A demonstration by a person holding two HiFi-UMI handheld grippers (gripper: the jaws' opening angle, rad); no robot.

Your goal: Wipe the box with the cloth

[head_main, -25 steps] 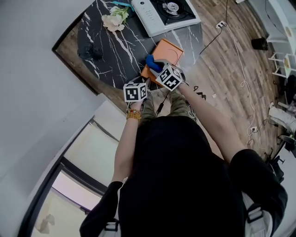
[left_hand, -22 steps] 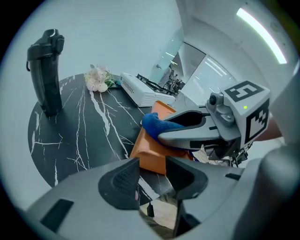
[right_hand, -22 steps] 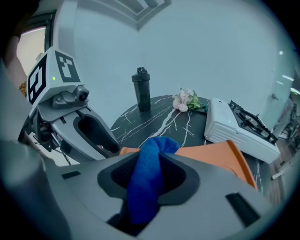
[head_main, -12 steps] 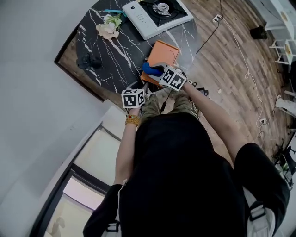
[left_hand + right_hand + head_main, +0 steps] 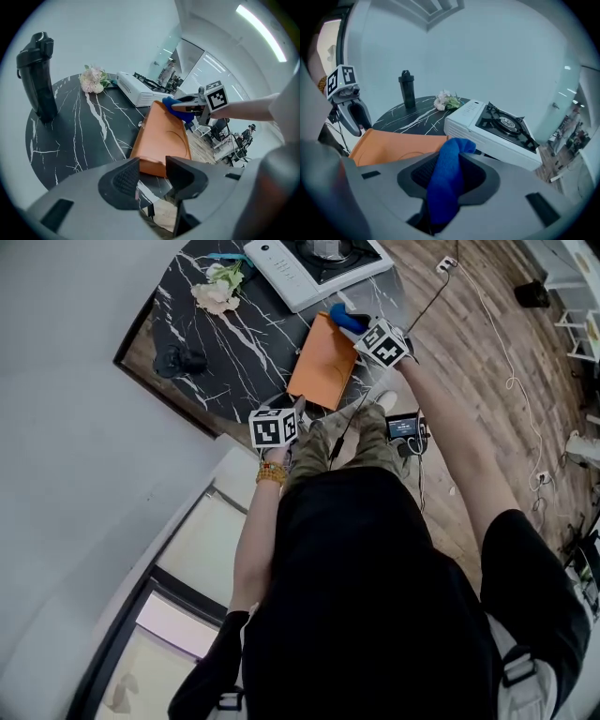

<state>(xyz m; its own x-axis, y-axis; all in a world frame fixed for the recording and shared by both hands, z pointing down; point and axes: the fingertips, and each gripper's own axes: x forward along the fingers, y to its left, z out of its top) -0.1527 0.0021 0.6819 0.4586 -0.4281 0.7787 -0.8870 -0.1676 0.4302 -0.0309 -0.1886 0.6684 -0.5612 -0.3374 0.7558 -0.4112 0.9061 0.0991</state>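
An orange flat box (image 5: 323, 362) lies on the black marble table (image 5: 234, 343), near its front edge. My left gripper (image 5: 298, 407) is at the box's near end. In the left gripper view the box's near end (image 5: 152, 161) sits between the pads and is gripped there by the left gripper (image 5: 152, 174). My right gripper (image 5: 364, 330) is shut on a blue cloth (image 5: 347, 319) at the box's far end, close to the stove. In the right gripper view the blue cloth (image 5: 445, 187) hangs between the jaws of the right gripper (image 5: 449, 161), above the box (image 5: 393, 143).
A white portable gas stove (image 5: 309, 263) stands just beyond the box. Pale flowers (image 5: 214, 292) and a black bottle (image 5: 40, 77) are at the table's far left. A cable (image 5: 511, 381) and a small device (image 5: 405, 426) lie on the wooden floor at the right.
My right gripper has carried the blue cloth along the box from its near end to its far end, toward the stove. The left gripper has stayed at the near end.
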